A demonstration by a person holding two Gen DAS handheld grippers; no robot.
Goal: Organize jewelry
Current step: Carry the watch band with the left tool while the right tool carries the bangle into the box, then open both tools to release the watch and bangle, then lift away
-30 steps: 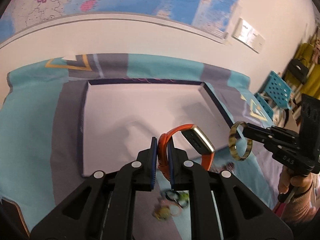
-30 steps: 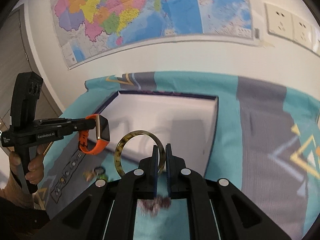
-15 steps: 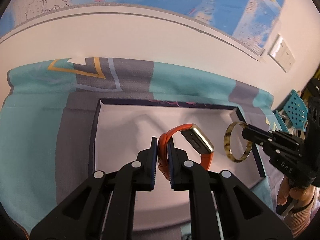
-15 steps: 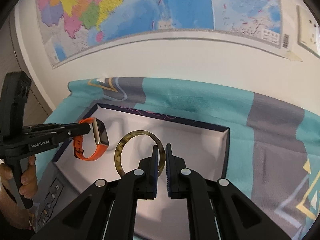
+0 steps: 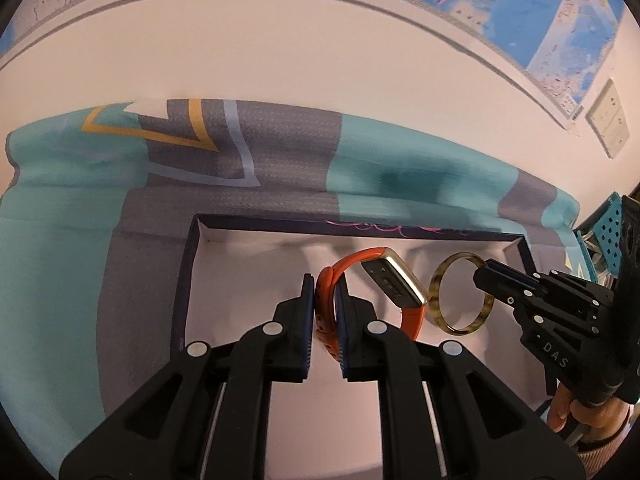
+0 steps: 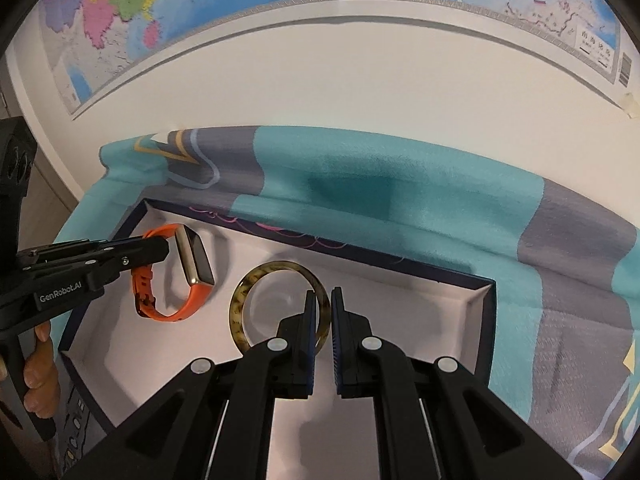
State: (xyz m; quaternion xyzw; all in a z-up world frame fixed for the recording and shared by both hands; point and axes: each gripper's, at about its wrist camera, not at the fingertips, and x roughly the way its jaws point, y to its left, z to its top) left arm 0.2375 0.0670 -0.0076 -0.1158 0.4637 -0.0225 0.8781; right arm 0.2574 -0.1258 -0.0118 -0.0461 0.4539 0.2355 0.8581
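Note:
My left gripper (image 5: 325, 286) is shut on the strap of an orange watch (image 5: 408, 316) with a gold case and holds it over the white inside of a dark-rimmed box (image 5: 188, 264). My right gripper (image 6: 323, 300) is shut on a tortoiseshell bangle (image 6: 256, 280), held upright over the same box (image 6: 486, 312). In the right wrist view the left gripper (image 6: 162, 250) and the watch (image 6: 192, 268) are at the left. In the left wrist view the right gripper (image 5: 482, 276) and the bangle (image 5: 438, 284) are at the right.
The box lies on a teal and grey patterned cloth (image 5: 60, 220) that reaches a white wall (image 6: 360, 80) with a map close behind. A dark strip with small objects (image 6: 74, 428) lies left of the box.
Both grippers have moved forward and lower over the box with the watch and the bangle. The box's far rim and the wall are nearer now.

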